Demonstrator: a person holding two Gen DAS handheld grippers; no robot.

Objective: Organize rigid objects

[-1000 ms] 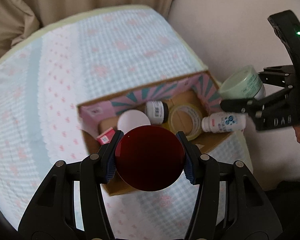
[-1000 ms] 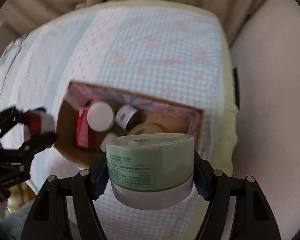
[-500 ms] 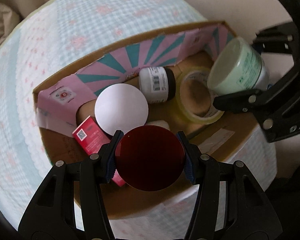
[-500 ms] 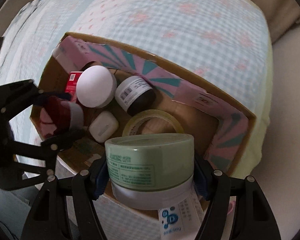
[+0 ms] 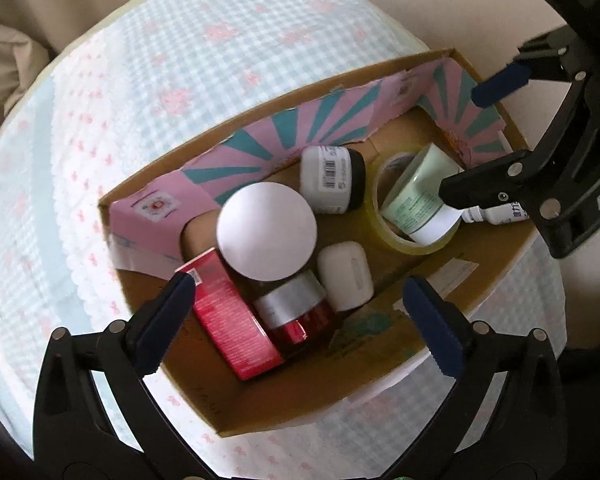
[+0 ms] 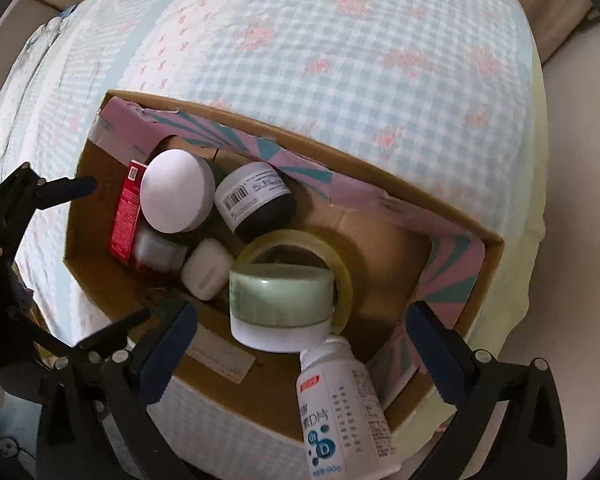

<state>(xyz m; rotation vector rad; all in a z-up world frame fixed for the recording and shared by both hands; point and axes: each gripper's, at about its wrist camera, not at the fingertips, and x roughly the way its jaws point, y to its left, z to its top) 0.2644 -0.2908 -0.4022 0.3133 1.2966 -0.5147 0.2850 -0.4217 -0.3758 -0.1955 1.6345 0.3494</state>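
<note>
Red jar (image 5: 300,312) lying in cardboard box (image 5: 400,344), seemingly released

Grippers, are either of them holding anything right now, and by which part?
Nothing is held. Left gripper and right gripper both have jaws open above the cardboard box.

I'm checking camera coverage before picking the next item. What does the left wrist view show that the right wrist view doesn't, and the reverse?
Only the left wrist view shows the red jar with its silver band clearly, lying beside the red carton.

Only the right wrist view shows the white bottle whole, with its printed label.

Both show the box, white lid, dark jar, white case, tape roll, green jar, and both grippers open: left, right.
</note>
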